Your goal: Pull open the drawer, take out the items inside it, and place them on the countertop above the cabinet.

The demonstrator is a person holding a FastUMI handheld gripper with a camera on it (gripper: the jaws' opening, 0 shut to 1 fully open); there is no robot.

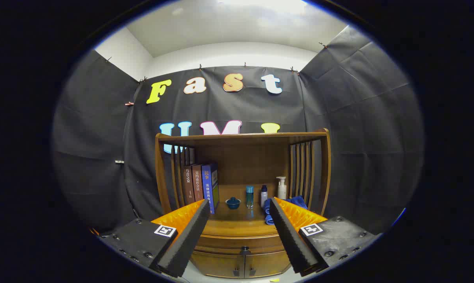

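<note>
A wooden cabinet (242, 236) with a shelf hutch stands ahead, beyond my fingers. Its drawer (240, 243) sits shut below the countertop (237, 226), with a small dark knob (244, 249) at its middle. Two lower doors (242, 265) are closed beneath it. My gripper (239, 207) is open and holds nothing; it hangs in the air in front of the cabinet, well short of the drawer. The inside of the drawer is hidden.
On the countertop stand three books (199, 186) at the left, a small dark teal lidded bowl (233, 203), a teal bottle (249, 195), a dark-capped bottle (264, 195), a white pump bottle (282, 187) and a folded blue cloth (295, 202) by the right finger.
</note>
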